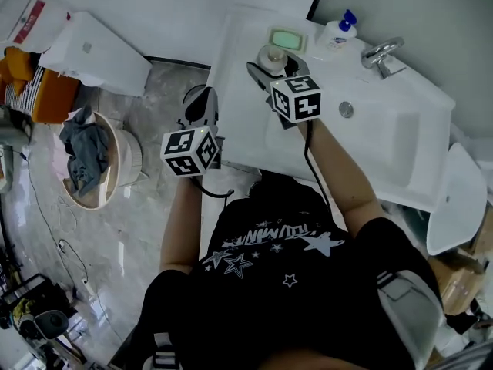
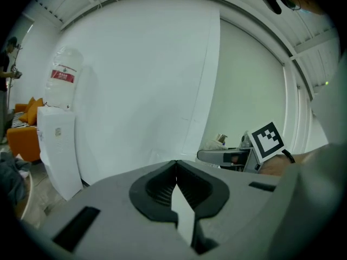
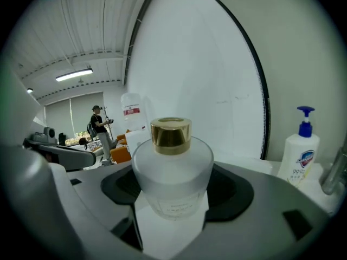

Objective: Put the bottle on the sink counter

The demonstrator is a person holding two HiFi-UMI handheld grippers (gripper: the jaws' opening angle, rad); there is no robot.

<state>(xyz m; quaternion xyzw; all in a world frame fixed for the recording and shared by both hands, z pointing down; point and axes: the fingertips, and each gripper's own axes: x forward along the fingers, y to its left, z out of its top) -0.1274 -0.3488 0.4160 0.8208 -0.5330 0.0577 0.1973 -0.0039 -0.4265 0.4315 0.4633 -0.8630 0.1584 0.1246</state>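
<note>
1. A squat frosted-glass bottle (image 3: 172, 169) with a gold cap stands upright between the jaws of the right gripper (image 1: 274, 68). The jaws are part-way open and press on either side of its body.
2. From the head view, the bottle (image 1: 273, 55) sits over the far left part of the white sink counter (image 1: 240, 91). Whether its base touches the counter cannot be told.
3. Just beyond the bottle, on the far side, a soap dish (image 1: 287, 38) holding a green bar rests on the counter.
4. To the right of the dish stands a white pump bottle (image 1: 339, 31) with a blue top. In the right gripper view this pump bottle (image 3: 299, 155) stands to the right of the held bottle.
5. Further right is a chrome tap (image 1: 381, 53), above the sunken basin (image 1: 377, 141).
6. The left gripper (image 2: 176, 169) has its jaws pressed fully together with nothing between them.
7. In the head view the left gripper (image 1: 202, 105) is held off the left edge of the counter, above the marbled floor (image 1: 131, 222), nearer the person than the right one.
8. Well to the left on the floor sits a round basket (image 1: 115, 141) with grey cloth heaped inside.
9. Beyond it, at the far left, stands a white water dispenser (image 1: 96, 52), with an orange sofa (image 1: 50, 95) at its left.
10. In the right gripper view, a person (image 3: 100, 124) stands far off in the background.
</note>
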